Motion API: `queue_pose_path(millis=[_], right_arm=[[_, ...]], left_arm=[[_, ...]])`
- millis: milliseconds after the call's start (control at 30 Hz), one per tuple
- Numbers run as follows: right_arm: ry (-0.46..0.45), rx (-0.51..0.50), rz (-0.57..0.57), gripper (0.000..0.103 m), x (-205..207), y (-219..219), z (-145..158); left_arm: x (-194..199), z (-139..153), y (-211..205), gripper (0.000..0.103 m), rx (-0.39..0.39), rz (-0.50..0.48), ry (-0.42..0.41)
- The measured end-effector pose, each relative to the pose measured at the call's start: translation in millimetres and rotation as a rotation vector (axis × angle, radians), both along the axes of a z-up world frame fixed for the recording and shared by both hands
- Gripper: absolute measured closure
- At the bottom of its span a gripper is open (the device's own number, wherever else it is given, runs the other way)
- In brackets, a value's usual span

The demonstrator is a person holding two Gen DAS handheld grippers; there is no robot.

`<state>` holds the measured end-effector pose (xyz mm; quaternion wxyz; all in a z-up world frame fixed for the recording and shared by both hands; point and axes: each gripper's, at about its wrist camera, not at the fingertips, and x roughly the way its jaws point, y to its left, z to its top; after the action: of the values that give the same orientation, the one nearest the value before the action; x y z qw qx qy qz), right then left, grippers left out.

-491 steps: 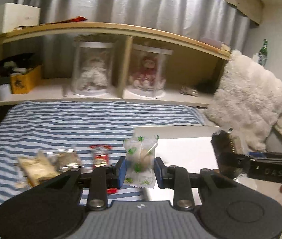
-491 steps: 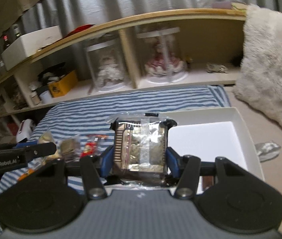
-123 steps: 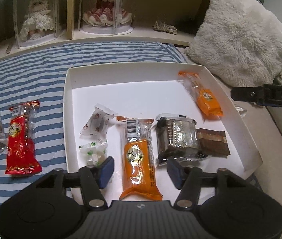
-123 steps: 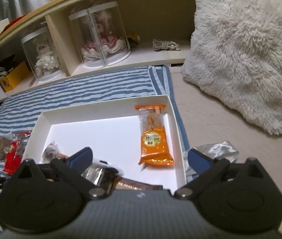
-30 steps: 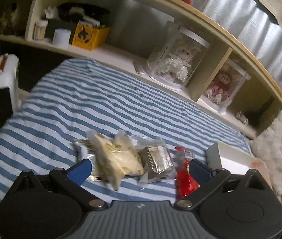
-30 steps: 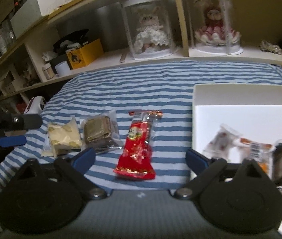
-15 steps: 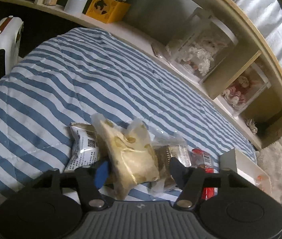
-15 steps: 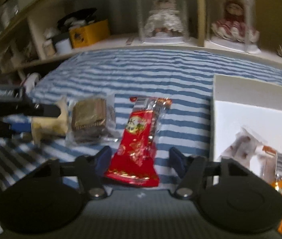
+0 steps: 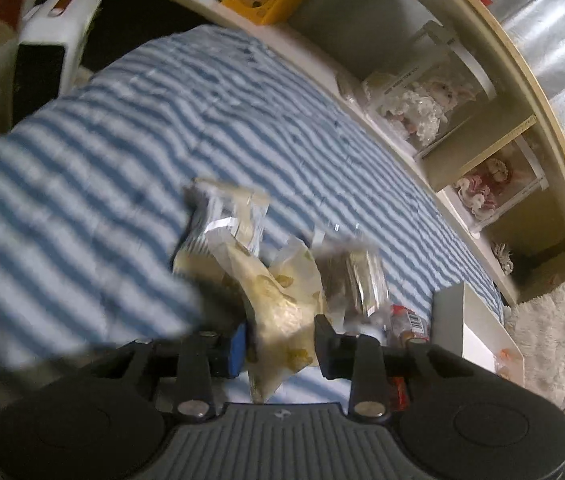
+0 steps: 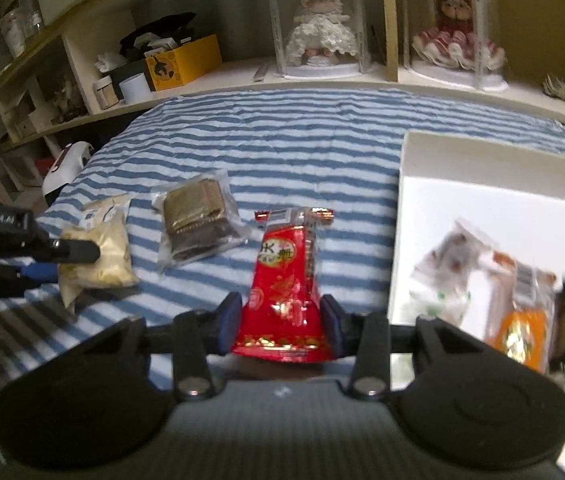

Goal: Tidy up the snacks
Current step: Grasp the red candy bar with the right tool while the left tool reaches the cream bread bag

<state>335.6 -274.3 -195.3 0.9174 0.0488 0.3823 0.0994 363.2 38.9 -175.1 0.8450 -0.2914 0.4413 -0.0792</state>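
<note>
My left claw clamps the yellow snack bag, my right claw the red packet, both bound for the white tray.

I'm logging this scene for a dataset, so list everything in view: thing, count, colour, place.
Red snack packet: 1, red, between right gripper's fingers.
Yellow snack bag: 1, pale yellow, bed, at left gripper.
Brown snack pack: 1, brown in clear wrap, bed.
Tray: 1, white, right of bed, holding several snacks.
Orange packet: 1, orange, in tray.
Bedspread: 1, blue-white striped.
Doll cases: 2, clear, shelf.
Yellow box: 1, shelf.
Left gripper: 1, black.
Right gripper: 1, black.
</note>
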Motion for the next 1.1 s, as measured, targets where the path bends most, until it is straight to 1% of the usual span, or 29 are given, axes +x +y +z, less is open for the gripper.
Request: queue_pose_path(millis=[67,133,167,233,267,333,367,433,467,533,567,667,767,833,900,967,1100], right_arm=[[0.01,0.009,0.003,0.055,-8.7,-0.9,0.6],[0.025,0.014,0.011,0.055,-15.9,-0.5,0.5],[0.034,0.017,0.018,0.055,-19.6,-0.5,0.0],[0.053,0.028,0.032,0.056,-27.3,1.3,0.3],[0.063,0.031,0.042,0.056,-31.7,2.0,1.1],[0.079,0.027,0.061,0.056,-41.6,3.1,2.9],[0.09,0.027,0.072,0.056,-46.3,3.6,3.7],[0.116,0.042,0.099,0.056,-55.3,3.7,4.9],[0.125,0.048,0.11,0.056,-60.7,4.1,5.6],[0.146,0.055,0.136,0.056,-70.5,5.2,6.8],[0.156,0.056,0.15,0.056,-74.8,5.5,6.8],[0.187,0.047,0.188,0.056,-92.7,7.4,3.5],[0.221,0.04,0.213,0.056,-105.1,8.7,-1.6],[0.239,0.028,0.216,0.055,-108.0,10.6,-4.6],[0.248,0.016,0.208,0.055,-109.4,12.2,-8.2],[0.253,0.008,0.191,0.054,-107.2,11.1,-11.6],[0.251,0.0,0.169,0.051,-101.9,8.1,-13.9]], left_arm=[[-12.3,-2.1,-1.0,0.067,-0.012,0.012,0.029],[-23.1,-4.0,-4.2,0.067,-0.007,0.01,0.064],[-27.7,-4.6,-5.8,0.066,-0.003,-0.004,0.079],[-33.2,-2.0,-9.9,0.064,0.007,-0.072,0.111],[-36.3,2.8,-9.8,0.063,0.017,-0.091,0.11],[-40.6,16.3,-7.1,0.054,0.066,-0.098,0.067],[-41.8,24.5,-5.8,0.051,0.102,-0.098,0.034],[-43.2,40.6,-3.7,0.039,0.183,-0.094,-0.042],[-43.1,46.9,-2.9,0.037,0.21,-0.096,-0.08],[-40.5,54.3,-2.9,0.034,0.217,-0.107,-0.129],[-37.8,55.2,-2.7,0.034,0.199,-0.117,-0.146],[-25.5,50.3,-3.2,0.034,0.134,-0.149,-0.163],[-14.0,38.2,-11.0,0.034,0.112,-0.194,-0.154],[-8.3,28.9,-17.9,0.034,0.136,-0.226,-0.142],[-4.1,20.8,-25.5,0.034,0.179,-0.26,-0.129],[-2.1,14.0,-33.1,0.034,0.216,-0.313,-0.093],[-11.7,13.1,-39.8,0.034,0.24,-0.407,-0.047]])
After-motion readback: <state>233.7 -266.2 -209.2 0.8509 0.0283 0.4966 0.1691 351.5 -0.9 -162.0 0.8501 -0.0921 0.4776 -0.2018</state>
